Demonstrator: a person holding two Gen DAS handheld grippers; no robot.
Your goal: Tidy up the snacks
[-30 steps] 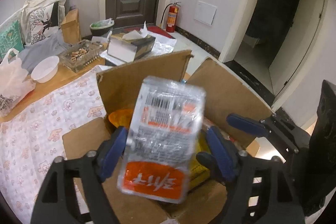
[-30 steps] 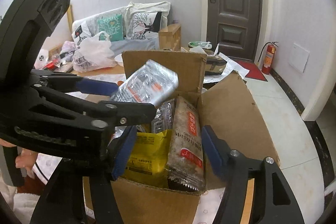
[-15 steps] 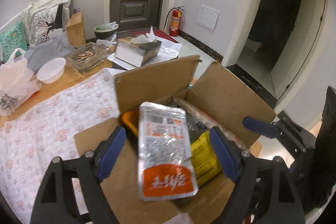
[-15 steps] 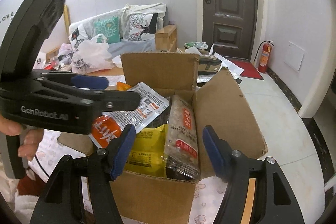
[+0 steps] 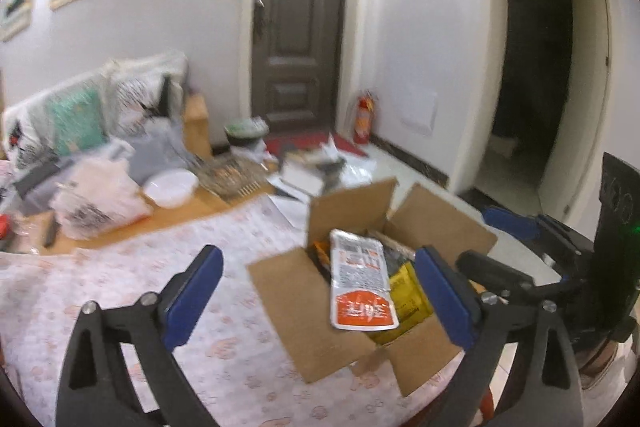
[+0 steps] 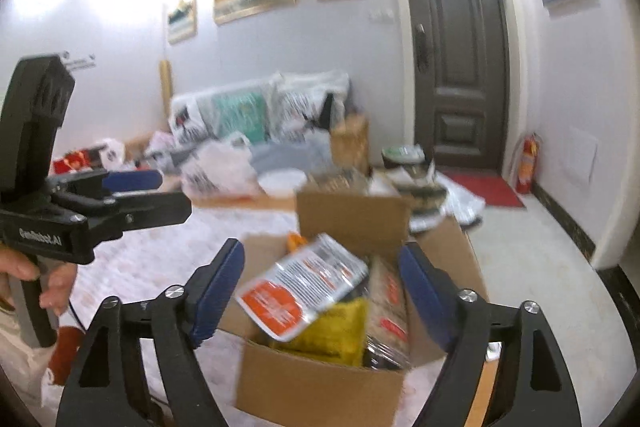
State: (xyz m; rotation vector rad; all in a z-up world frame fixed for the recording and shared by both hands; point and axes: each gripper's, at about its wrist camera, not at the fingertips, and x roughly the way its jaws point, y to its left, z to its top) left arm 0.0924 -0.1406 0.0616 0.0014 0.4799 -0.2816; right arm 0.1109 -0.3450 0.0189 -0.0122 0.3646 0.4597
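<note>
Patterned tablecloth (image 5: 132, 275): pink-on-white print covered the table under the box, running to the table's near edge.
Cardboard box (image 5: 296, 303): brown, flaps folded open, stood on the cloth near the table's right edge; in the right wrist view (image 6: 320, 383) its near wall faced the camera.
Silver snack packet (image 5: 360, 283): foil with an orange panel at its near end, lay loose on top of the box's contents, the orange end tilted over the near-left side of the opening; also seen from the right wrist (image 6: 300, 287); no finger touched it.
Yellow packet (image 6: 332, 331): sat in the box beneath and beside the silver one.
Long brown-printed packet (image 6: 388, 315): stood along the box's right inner wall.
Left gripper (image 5: 320, 295): blue-padded fingers spread wide, holding nothing, above the cloth and the box's left side; from the right wrist it showed at the left, well apart from the box.
Right gripper (image 6: 320, 291): fingers wide apart, empty, framing the box opening from the near side.
White bowl (image 5: 170, 187): rested on the bare wooden surface beyond the cloth's far edge.
</note>
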